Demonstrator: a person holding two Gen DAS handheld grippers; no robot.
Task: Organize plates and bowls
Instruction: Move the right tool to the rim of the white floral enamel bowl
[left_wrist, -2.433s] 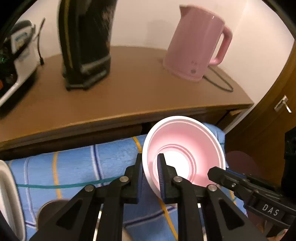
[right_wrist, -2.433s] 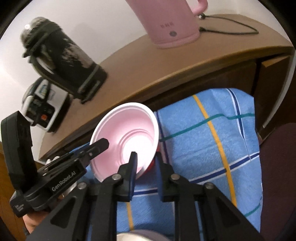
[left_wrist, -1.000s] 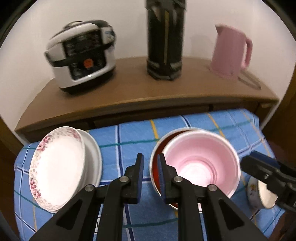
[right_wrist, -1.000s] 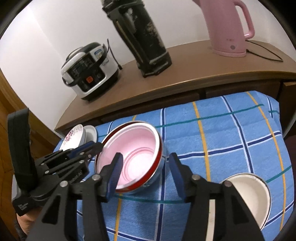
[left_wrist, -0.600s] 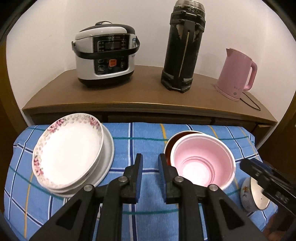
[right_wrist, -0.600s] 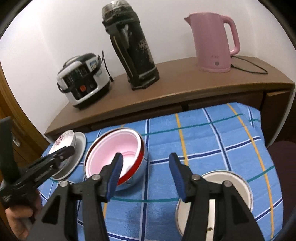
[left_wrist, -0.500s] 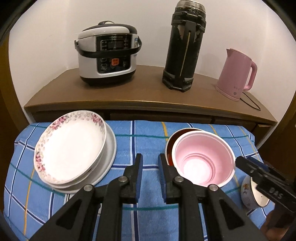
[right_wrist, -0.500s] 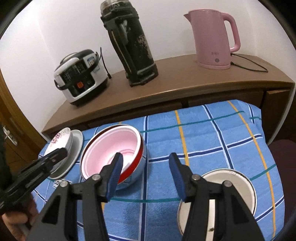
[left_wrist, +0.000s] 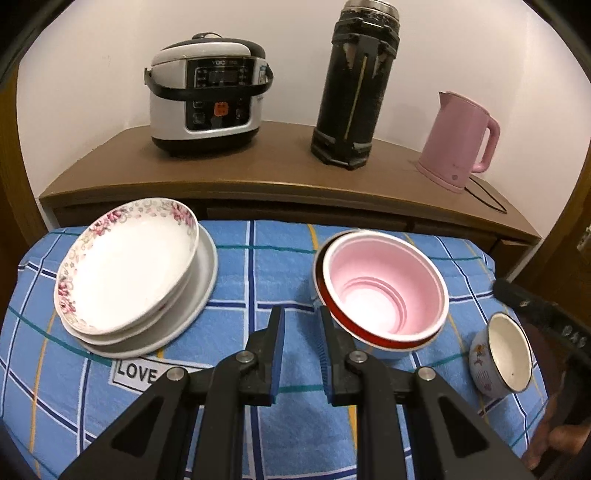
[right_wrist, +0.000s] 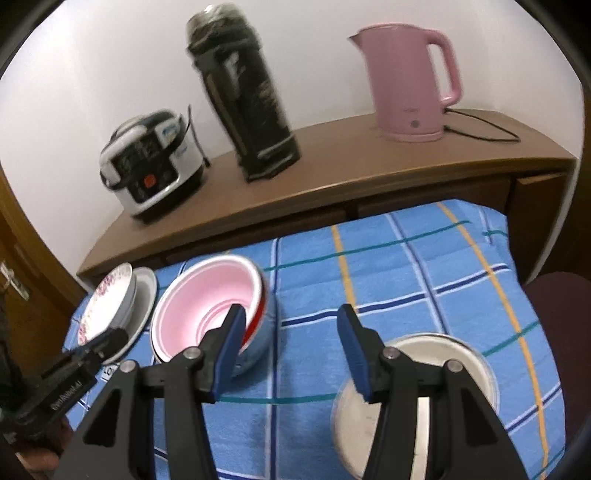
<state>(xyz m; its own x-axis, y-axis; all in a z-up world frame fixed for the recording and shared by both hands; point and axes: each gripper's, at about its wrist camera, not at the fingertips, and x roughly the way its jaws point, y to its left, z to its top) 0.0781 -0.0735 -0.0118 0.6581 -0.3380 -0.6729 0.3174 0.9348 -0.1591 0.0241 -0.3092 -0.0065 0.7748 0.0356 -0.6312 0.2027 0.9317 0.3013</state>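
A pink bowl (left_wrist: 384, 291) sits nested in a red-rimmed bowl (left_wrist: 373, 339) on the blue checked cloth (left_wrist: 258, 266); both also show in the right wrist view (right_wrist: 214, 295). A floral plate (left_wrist: 125, 262) rests on a white plate (left_wrist: 199, 295) at the left. A small white enamel bowl (left_wrist: 502, 354) stands at the right, seen large in the right wrist view (right_wrist: 436, 380). My left gripper (left_wrist: 299, 325) is empty, jaws slightly apart, just left of the nested bowls. My right gripper (right_wrist: 291, 328) is open and empty, between the nested bowls and the enamel bowl.
A wooden sideboard (left_wrist: 258, 166) behind the cloth carries a rice cooker (left_wrist: 207, 96), a tall black flask (left_wrist: 358, 85) and a pink kettle (left_wrist: 461, 140) with its cord. A wooden door frame stands at the right.
Both grippers let go of the pink bowl, which now rests in the red-rimmed bowl. Both pulled back and up; the right gripper has opened wide.
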